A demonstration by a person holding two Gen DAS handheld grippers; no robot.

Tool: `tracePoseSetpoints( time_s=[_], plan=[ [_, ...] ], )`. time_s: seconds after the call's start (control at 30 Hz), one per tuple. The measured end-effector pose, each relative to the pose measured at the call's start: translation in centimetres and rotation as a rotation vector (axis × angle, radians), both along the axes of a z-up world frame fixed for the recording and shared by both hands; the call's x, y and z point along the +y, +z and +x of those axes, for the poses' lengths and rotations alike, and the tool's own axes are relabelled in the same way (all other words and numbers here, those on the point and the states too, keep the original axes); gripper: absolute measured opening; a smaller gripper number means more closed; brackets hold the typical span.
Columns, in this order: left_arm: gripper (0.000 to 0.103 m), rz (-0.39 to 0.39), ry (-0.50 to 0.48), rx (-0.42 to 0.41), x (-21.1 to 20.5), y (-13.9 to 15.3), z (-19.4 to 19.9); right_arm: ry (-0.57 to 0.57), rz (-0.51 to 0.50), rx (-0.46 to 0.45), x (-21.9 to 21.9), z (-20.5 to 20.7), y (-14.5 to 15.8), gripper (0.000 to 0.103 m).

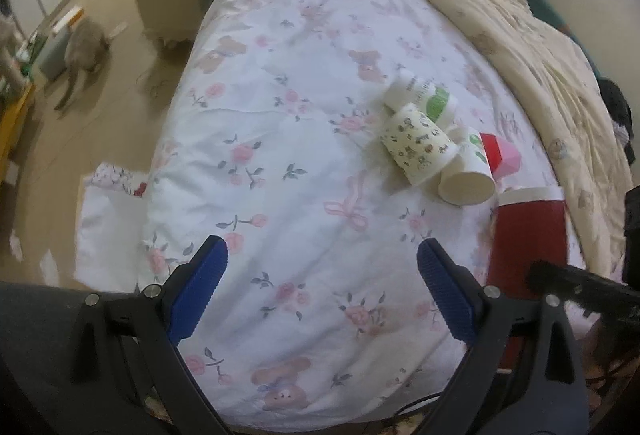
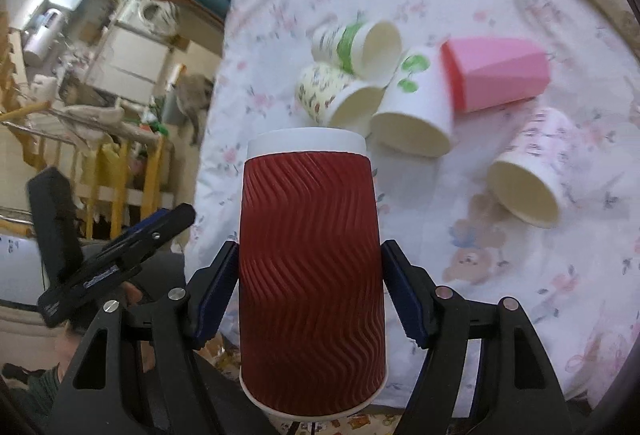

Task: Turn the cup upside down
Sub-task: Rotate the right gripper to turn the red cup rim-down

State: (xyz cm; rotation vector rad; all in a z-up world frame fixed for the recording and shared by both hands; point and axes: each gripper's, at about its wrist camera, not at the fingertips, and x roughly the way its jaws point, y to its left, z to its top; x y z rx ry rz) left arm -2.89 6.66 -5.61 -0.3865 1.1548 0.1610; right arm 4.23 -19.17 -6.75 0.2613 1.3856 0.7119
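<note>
A red ribbed paper cup [image 2: 310,267] stands upside down, wide rim at the bottom and white base on top, between the blue pads of my right gripper [image 2: 310,283], which is shut on it. The same cup [image 1: 528,239] shows at the right of the left wrist view, with the right gripper's black finger across it. My left gripper [image 1: 320,275] is open and empty above the floral bedspread [image 1: 280,155].
Several paper cups lie on their sides on the bed: a green-striped one [image 2: 356,47], a flower-print one [image 2: 336,99], a leaf-print one [image 2: 416,115], a pink faceted cup [image 2: 496,75] and a pink-print one [image 2: 532,171]. A beige quilt [image 1: 500,15] is bunched at the right. A cat [image 1: 84,51] sits on the floor left.
</note>
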Motion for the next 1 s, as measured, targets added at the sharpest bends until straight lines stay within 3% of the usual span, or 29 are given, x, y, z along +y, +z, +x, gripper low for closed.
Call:
tracePoseSetpoints(
  time_s=[0.13, 0.3, 0.43, 0.57, 0.7, 0.87, 1.0],
  plan=[
    [0.094, 0.006, -0.029, 0.003, -0.9, -0.2, 0.0, -0.068, 0.045, -0.034, -1.8, -0.7, -0.7, 0.073],
    [0.094, 0.01, -0.057, 0.008, -1.8, -0.5, 0.2, -0.079, 0.023, -0.084, -1.7, -1.0, -0.7, 0.073],
    [0.094, 0.083, -0.097, 0.014, -3.0, -0.5, 0.3, -0.084, 0.0, -0.086, -1.4, -0.6, -1.3, 0.073],
    [0.094, 0.006, -0.168, 0.011, -4.1, -0.5, 0.1, -0.11, 0.0, -0.102, -1.8, -0.5, -1.3, 0.073],
    [0.094, -0.13, -0.27, 0.012, -5.9, -0.2, -0.3, -0.131, 0.016, -0.101, -2.2, -0.3, -1.1, 0.073],
    [0.094, -0.167, -0.389, -0.028, -8.5, 0.8, -0.7, -0.124, 0.013, -0.102, -1.9, -0.3, -1.2, 0.073],
    [0.094, -0.16, -0.426, -0.019, -9.5, 0.7, -0.7, -0.095, 0.029, -0.098, -1.0, -0.5, -1.2, 0.073]
  ],
)
